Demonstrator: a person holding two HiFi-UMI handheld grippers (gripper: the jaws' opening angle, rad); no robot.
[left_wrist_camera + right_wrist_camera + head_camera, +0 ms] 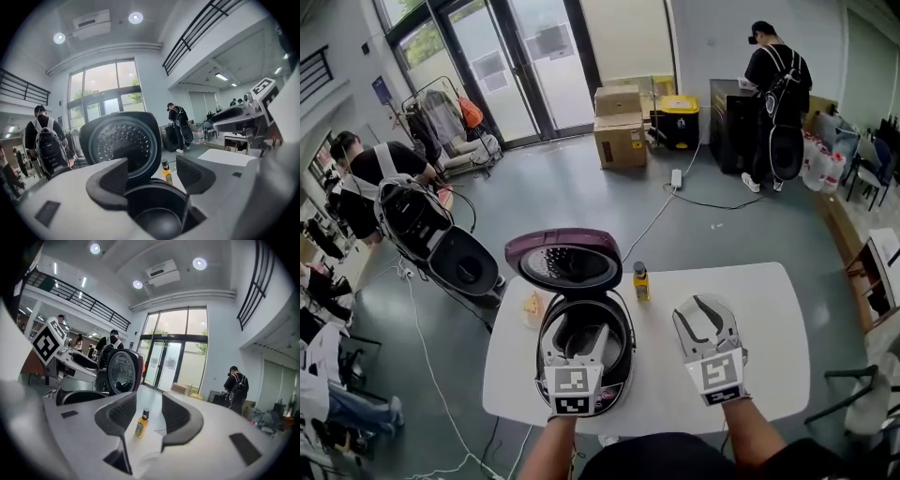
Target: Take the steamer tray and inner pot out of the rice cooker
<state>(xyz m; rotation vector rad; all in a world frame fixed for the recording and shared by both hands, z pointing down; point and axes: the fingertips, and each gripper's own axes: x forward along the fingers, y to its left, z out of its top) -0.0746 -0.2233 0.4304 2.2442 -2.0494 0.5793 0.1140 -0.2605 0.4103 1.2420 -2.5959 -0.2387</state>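
- We are holding our left claw (578,340) open and empty over the rice cooker (624,334).
- The inner pot (158,224) is sitting inside, straight below it.
- Our right claw (705,314) is hanging open and empty, farther away.

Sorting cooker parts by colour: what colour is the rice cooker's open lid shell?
Maroon-purple lid, clearest in the head view.
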